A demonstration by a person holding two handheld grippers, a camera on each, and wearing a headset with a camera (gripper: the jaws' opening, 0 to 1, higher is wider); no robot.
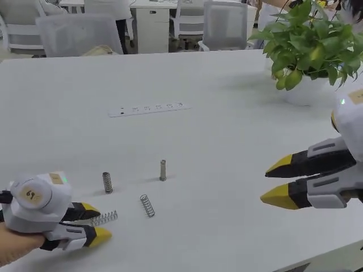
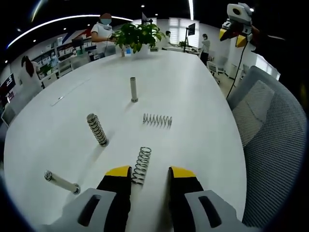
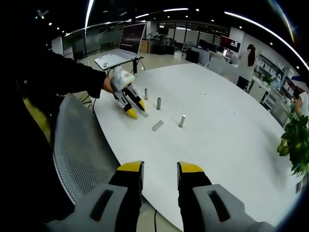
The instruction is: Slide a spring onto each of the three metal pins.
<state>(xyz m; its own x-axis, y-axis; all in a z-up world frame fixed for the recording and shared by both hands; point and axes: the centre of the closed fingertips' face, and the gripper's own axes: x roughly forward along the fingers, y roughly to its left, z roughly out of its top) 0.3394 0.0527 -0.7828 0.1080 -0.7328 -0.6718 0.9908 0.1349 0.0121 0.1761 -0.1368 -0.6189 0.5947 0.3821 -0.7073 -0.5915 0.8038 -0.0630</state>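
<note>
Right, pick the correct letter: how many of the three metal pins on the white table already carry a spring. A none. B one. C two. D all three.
B: in the left gripper view, one spring-covered metal pin stands upright, while the far bare metal pin and the near bare metal pin carry nothing.

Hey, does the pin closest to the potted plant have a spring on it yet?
No: in the left gripper view that pin stands upright with a smooth, bare shaft and no coils around it.
</note>
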